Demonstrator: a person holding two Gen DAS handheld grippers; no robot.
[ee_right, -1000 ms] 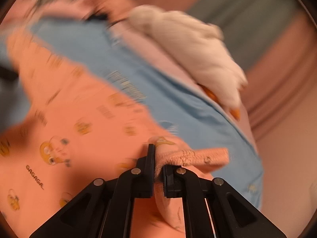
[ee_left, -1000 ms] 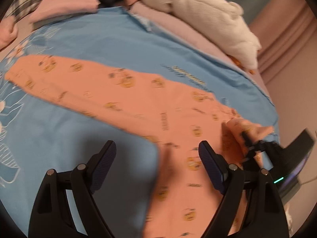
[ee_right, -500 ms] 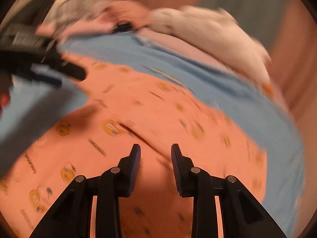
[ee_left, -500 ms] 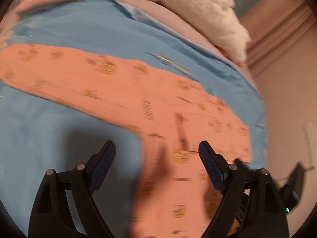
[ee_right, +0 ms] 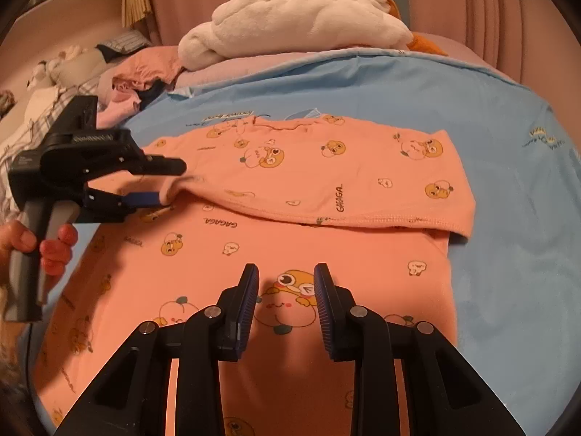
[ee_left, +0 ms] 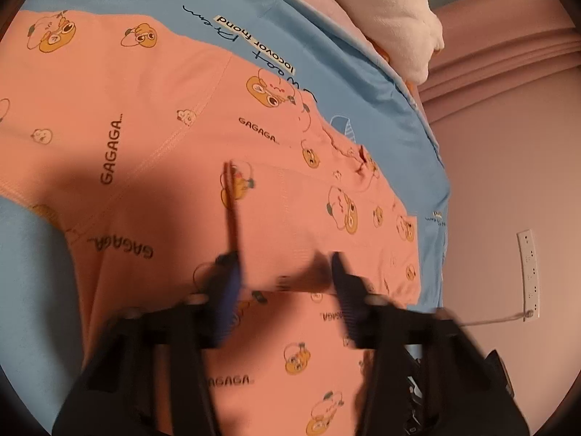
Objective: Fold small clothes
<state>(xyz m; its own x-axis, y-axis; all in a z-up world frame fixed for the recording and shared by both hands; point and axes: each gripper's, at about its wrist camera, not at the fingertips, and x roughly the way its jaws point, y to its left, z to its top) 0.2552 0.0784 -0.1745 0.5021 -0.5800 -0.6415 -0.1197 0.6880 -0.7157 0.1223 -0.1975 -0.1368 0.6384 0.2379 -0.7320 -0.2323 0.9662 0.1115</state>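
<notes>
An orange child's shirt printed with cartoon animals lies on the blue bedsheet. One sleeve lies folded across the shirt's upper part. My left gripper is at the sleeve's cuff end, jaws open around the lifted cuff edge. In the left wrist view the left gripper is blurred and open, with the folded edge between the fingers. My right gripper is open and empty, hovering above the shirt's body.
A white plush toy lies at the bed's far side. A heap of pink and plaid clothes sits far left. A wall socket strip shows on the pink wall beyond the bed's edge.
My right gripper let go of the sleeve cuff, opened and pulled back over the shirt's body. My left gripper moved in close to the folded sleeve and narrowed its jaws.
</notes>
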